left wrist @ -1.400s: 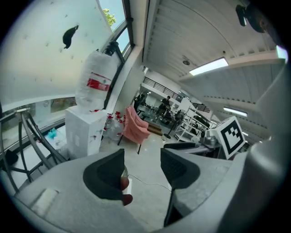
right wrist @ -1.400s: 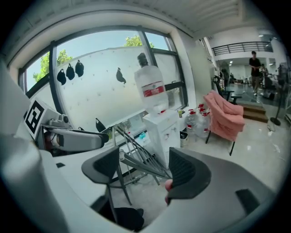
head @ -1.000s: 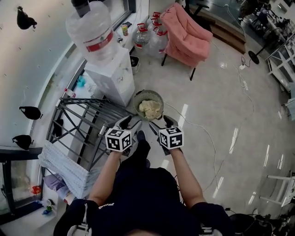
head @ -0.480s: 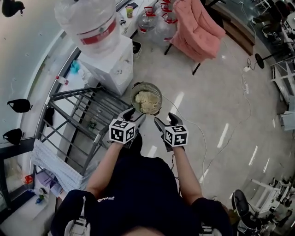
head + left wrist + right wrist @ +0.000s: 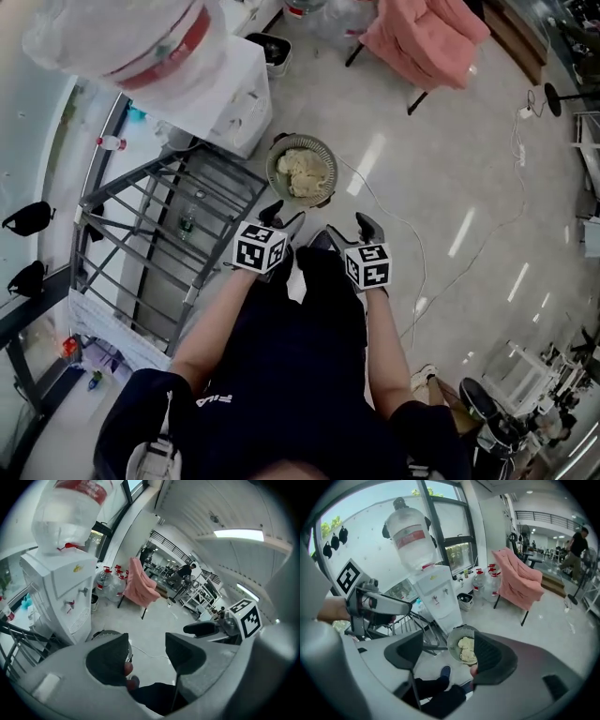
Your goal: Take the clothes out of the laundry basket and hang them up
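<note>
Left gripper (image 5: 286,215) and right gripper (image 5: 340,231): jaws wide apart, nothing held; both near the laundry basket (image 5: 274,169); cream clothes (image 5: 302,174) lie inside

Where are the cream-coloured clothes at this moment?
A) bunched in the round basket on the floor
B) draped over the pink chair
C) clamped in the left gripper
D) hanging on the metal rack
A: the cream clothes lie in a heap inside the round basket, which stands on the floor just ahead of the person.
</note>
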The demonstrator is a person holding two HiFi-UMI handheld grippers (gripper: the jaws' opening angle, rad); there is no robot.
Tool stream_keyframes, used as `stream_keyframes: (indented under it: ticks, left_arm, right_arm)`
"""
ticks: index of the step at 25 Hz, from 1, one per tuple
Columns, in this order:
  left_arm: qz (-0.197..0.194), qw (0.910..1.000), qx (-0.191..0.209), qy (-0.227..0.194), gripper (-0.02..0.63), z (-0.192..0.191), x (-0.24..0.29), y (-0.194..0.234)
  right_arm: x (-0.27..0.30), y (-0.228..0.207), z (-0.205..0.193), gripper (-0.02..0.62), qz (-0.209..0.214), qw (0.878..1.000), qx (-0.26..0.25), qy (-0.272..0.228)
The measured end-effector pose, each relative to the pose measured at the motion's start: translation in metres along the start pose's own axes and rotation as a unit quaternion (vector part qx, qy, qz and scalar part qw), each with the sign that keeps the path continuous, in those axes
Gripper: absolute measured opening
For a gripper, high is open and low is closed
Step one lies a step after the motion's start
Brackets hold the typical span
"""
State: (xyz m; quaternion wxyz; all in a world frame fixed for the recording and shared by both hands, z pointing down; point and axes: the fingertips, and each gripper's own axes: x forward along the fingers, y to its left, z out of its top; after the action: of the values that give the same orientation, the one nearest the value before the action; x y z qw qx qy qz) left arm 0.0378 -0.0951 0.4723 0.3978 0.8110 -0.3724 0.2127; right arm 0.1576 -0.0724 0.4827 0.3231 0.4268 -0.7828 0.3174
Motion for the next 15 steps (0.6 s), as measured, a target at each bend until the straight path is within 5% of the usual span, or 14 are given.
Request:
stream_keyframes:
  ticks: [4,12,15]
  left_arm:
    - [0.020,0.9991,-0.027,0.024,0.252,-0.009,0.036,0.023]
    - [0.058,0.9969,-0.044,0.029,0.252,-0.026,0.152,0.071]
    - [0.050,0.9960,-0.044,0.060,0.252,-0.056,0.200,0.078]
  right_arm:
    - [0.035,-0.027,-0.011,0.336,0.031,0.998,0.054,0.006]
    - [0.134,-0.099,-0.056,0.328,0.058,0.998,0.008,0.034]
    - [0.157,-0.119,-0.084,0.324,0.071,0.996,0.038,0.040]
